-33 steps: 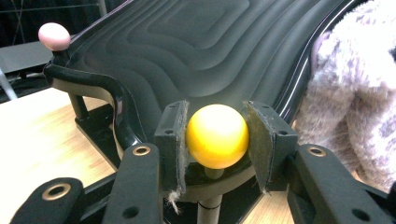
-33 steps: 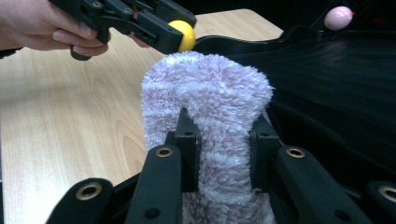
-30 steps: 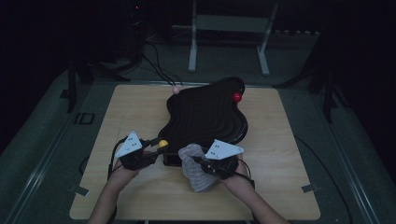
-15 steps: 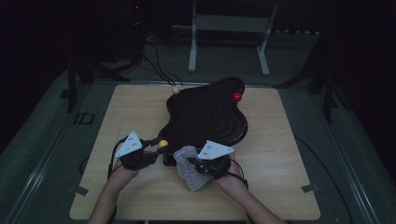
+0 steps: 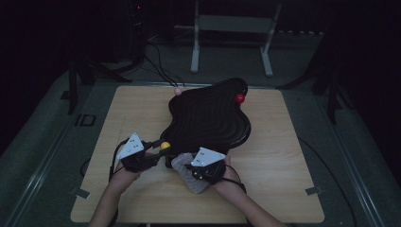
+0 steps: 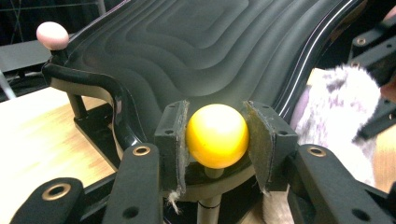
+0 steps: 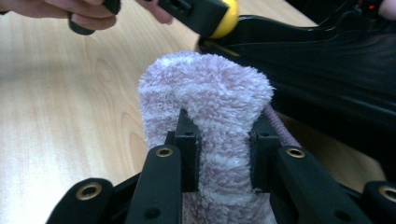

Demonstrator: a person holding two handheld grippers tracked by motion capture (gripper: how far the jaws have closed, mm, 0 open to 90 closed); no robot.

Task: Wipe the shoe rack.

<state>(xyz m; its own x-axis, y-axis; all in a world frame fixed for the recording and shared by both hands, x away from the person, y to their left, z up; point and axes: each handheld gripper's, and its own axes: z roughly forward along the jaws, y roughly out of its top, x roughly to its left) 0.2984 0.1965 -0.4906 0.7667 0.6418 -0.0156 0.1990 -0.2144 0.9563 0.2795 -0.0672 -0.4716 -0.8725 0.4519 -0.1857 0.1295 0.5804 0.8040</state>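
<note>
From the high view, the right tongs (image 5: 201, 174), clamped on a fluffy pale cloth (image 5: 185, 170), have sunk and drawn in toward the near rim of the black wavy tray (image 5: 208, 118) over the past second, bringing the cloth just beside that rim; the left tongs (image 5: 153, 147) have not shifted, closed on the yellow ball knob (image 5: 165, 145) at the tray's near corner, on the wooden worktop (image 5: 283, 165).

In the left gripper view, the left tongs (image 6: 217, 140) grip the yellow ball knob (image 6: 217, 135) between both pads, the tray (image 6: 205, 51) rising beyond and the cloth (image 6: 336, 102) off to their right.

In the right gripper view, the right tongs (image 7: 224, 149) pinch the cloth (image 7: 205, 98), the tray (image 7: 327, 70) just ahead to the right. Wiping of the steadied tray looks about to begin.
</note>
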